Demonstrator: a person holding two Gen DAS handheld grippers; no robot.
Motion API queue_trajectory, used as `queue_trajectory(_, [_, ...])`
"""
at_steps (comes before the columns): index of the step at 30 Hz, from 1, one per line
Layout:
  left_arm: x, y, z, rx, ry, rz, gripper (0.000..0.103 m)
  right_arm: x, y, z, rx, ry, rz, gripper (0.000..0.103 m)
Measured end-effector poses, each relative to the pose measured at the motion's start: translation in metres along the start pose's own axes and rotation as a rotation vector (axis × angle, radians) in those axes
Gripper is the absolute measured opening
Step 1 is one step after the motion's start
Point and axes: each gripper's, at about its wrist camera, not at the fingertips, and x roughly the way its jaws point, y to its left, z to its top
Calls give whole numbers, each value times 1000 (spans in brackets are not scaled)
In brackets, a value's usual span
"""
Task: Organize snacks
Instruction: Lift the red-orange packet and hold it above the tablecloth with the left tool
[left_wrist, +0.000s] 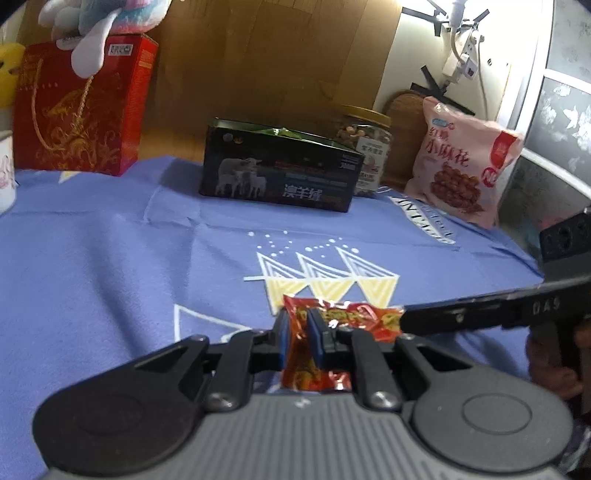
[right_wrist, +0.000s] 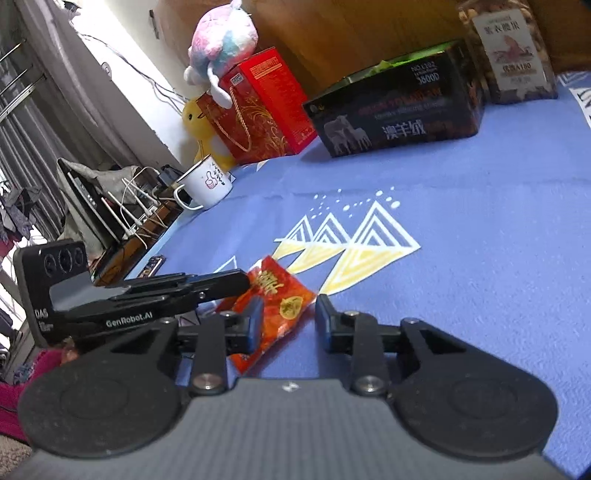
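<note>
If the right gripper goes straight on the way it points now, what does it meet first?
Most likely the red snack packet, already between the right gripper jaws and held by the left gripper. Beyond it lies only blue cloth.

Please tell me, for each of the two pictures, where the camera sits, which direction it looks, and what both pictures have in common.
Left wrist: sits on the left gripper, looks along its fingers, pinching the red snack packet; the right gripper enters from the picture's right.
Right wrist: sits on the right gripper, looks over the blue cloth; the left gripper enters from the picture's left.
Shared: packet, black box, red gift bag, plush toy.
</note>
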Motion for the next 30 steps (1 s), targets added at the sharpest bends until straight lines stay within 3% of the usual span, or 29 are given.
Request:
queue_trajectory(6, [3, -4, 0, 35, 20, 41, 8, 4, -8, 12, 187, 52, -1, 34])
queue_trajectory(9, [3, -4, 0, 36, 18, 43, 8, 7, -13, 5, 298, 102, 62, 31])
queue_trajectory(16, [0, 11, 3, -82, 44, -16, 12, 10, 0, -12, 299, 30, 45, 14])
queue_trajectory(17, [-1, 17, 4, -126, 58, -47, 17, 8, 1, -13, 284, 22, 35, 11])
queue_trajectory(19, [-1, 28, 7, -210, 90, -137, 38, 4, -3, -13, 283, 6, 11, 10])
queue_trajectory(20, [-1, 32, 8, -246, 102, -183, 55, 2, -8, -13, 297, 1, 14, 9])
queue_trajectory(21, [0, 35, 9, -281, 115, -219, 60, 0, -14, -13, 320, -5, 21, 8])
queue_trajectory(25, [9, 31, 13, -292, 143, -241, 56, -4, -20, -13, 347, -19, 27, 7])
queue_trajectory(26, [12, 30, 14, -293, 150, -246, 47, -4, -18, -14, 332, -20, 21, 7])
queue_trajectory(27, [16, 29, 15, -294, 165, -257, 30, -4, -17, -14, 322, -21, 17, 7])
queue_trajectory(29, [26, 28, 15, -309, 190, -259, 17, -4, -18, -14, 319, -22, 20, 6])
queue_trajectory(30, [27, 28, 16, -305, 188, -255, 17, -4, -19, -14, 321, -24, 21, 5])
